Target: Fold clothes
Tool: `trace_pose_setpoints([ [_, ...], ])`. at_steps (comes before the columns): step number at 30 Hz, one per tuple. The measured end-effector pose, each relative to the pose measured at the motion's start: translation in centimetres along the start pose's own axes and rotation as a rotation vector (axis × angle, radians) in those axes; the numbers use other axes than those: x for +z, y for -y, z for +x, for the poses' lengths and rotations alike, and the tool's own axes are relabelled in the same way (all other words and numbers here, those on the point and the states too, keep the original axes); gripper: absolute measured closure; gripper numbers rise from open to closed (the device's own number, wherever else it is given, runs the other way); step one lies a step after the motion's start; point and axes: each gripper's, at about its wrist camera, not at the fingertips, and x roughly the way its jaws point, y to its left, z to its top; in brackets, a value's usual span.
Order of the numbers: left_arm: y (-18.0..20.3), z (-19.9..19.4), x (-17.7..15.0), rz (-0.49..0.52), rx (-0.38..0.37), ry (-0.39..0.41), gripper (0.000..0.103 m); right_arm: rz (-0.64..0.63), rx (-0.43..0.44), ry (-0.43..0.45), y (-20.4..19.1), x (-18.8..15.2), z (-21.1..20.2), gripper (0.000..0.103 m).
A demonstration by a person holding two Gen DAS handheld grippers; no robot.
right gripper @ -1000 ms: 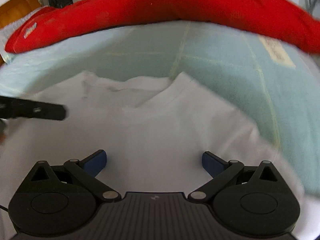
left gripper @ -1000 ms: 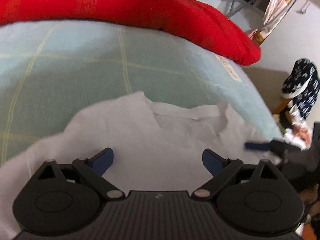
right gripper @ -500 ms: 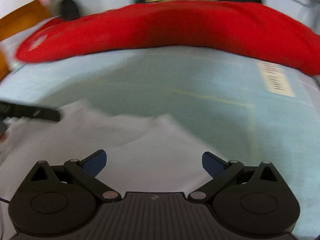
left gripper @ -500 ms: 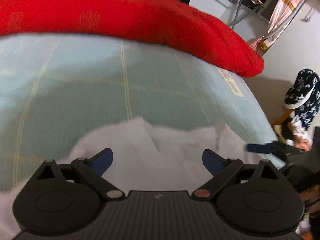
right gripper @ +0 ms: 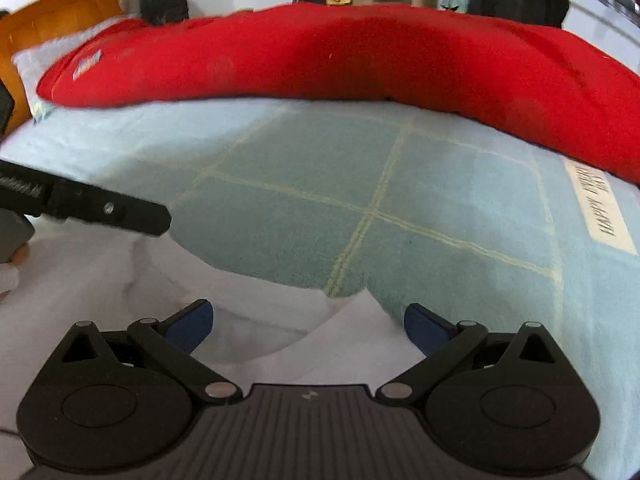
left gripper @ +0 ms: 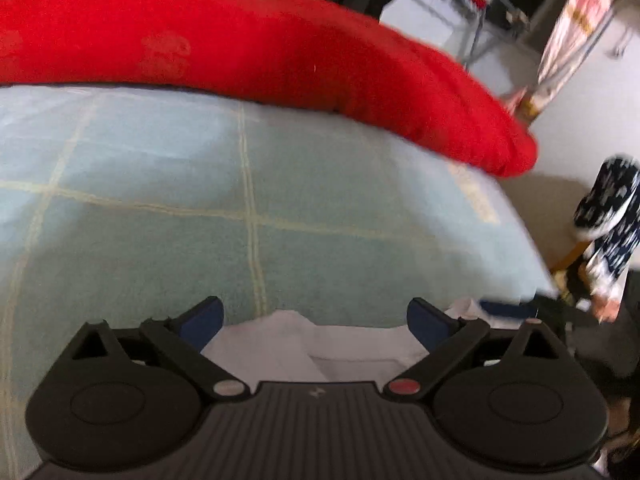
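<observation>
A white T-shirt (right gripper: 280, 344) lies flat on the pale green checked bedspread (right gripper: 400, 184), collar end toward the far side. In the left wrist view only its collar edge (left gripper: 304, 340) shows between the fingers. My left gripper (left gripper: 316, 320) hangs open above that collar, nothing held. My right gripper (right gripper: 308, 326) is also open over the neckline, empty. The left gripper's fingers (right gripper: 120, 212) reach in from the left in the right wrist view; the right gripper's blue pad (left gripper: 504, 308) shows at the right in the left wrist view.
A long red quilt (left gripper: 240, 40) lies across the far side of the bed. A wooden headboard (right gripper: 48, 28) stands at the far left. Beyond the bed's right edge are the floor, a dark patterned garment (left gripper: 608, 208) and a clothes rack (left gripper: 480, 8).
Both grippers have pulled back toward the near side and tilted up, so the shirt slid down in both views and more bedspread shows. Both stayed open.
</observation>
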Motion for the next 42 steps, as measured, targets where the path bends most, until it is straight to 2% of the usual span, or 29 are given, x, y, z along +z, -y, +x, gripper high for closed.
trace_pose_setpoints([
  [4, -0.1, -3.1, -1.6, -0.024, -0.003, -0.003, 0.006, 0.015, 0.059, -0.020, -1.6, -1.9, -3.6, 0.000],
  [6, -0.6, -3.2, -2.6, -0.079, -0.058, -0.044, 0.006, 0.031, 0.104, -0.045, -2.7, -3.2, -5.1, 0.000],
  [8, -0.7, -2.2, -3.0, -0.083, -0.073, -0.061, 0.006, 0.018, 0.128, -0.068, -4.0, -4.5, -5.6, 0.000],
  [11, -0.5, 0.5, -2.6, -0.020, -0.074, -0.066, 0.006, -0.057, 0.049, -0.045, -5.6, -5.7, -6.3, 0.000],
  [15, -0.5, 3.3, 0.0, 0.028, -0.045, -0.026, 0.006, -0.032, 0.001, -0.076, -5.4, -5.2, -5.7, 0.000],
  [17, 0.1, 3.0, 0.8, 0.034, -0.006, -0.034, 0.008, -0.030, -0.028, -0.076, -5.6, -5.0, -5.8, 0.000],
  [19, 1.0, 0.9, 0.5, 0.057, -0.010, -0.024, 0.008, -0.018, -0.025, -0.065, -5.7, -5.3, -7.0, 0.000],
  [22, 2.1, -2.3, -1.1, 0.099, -0.011, -0.032, 0.008, 0.040, -0.004, -0.078, -6.0, -6.4, -8.4, 0.000],
  [26, 2.6, -5.6, -4.5, 0.117, 0.011, -0.089, 0.008, 0.142, 0.023, -0.109, -5.8, -8.5, -8.4, 0.000],
  [28, 2.0, -5.5, -6.2, 0.085, 0.027, -0.144, 0.008, 0.175, -0.006, -0.099, -5.4, -9.3, -7.9, 0.000],
  [30, 1.0, -4.4, -7.6, 0.059, 0.079, -0.193, 0.008, 0.169, -0.037, -0.079, -5.1, -9.5, -7.2, 0.000],
  [33, 1.6, -3.7, -7.2, 0.119, 0.118, -0.164, 0.007, 0.174, -0.057, -0.064, -4.9, -9.3, -6.4, 0.000],
  [38, 1.3, -1.3, -4.7, 0.138, 0.126, -0.154, 0.007, 0.165, -0.076, -0.040, -4.3, -8.7, -5.3, 0.000],
  [42, 1.9, -1.2, -4.4, 0.156, 0.145, -0.140, 0.007, 0.166, -0.086, -0.017, -3.9, -8.6, -4.8, 0.000],
])
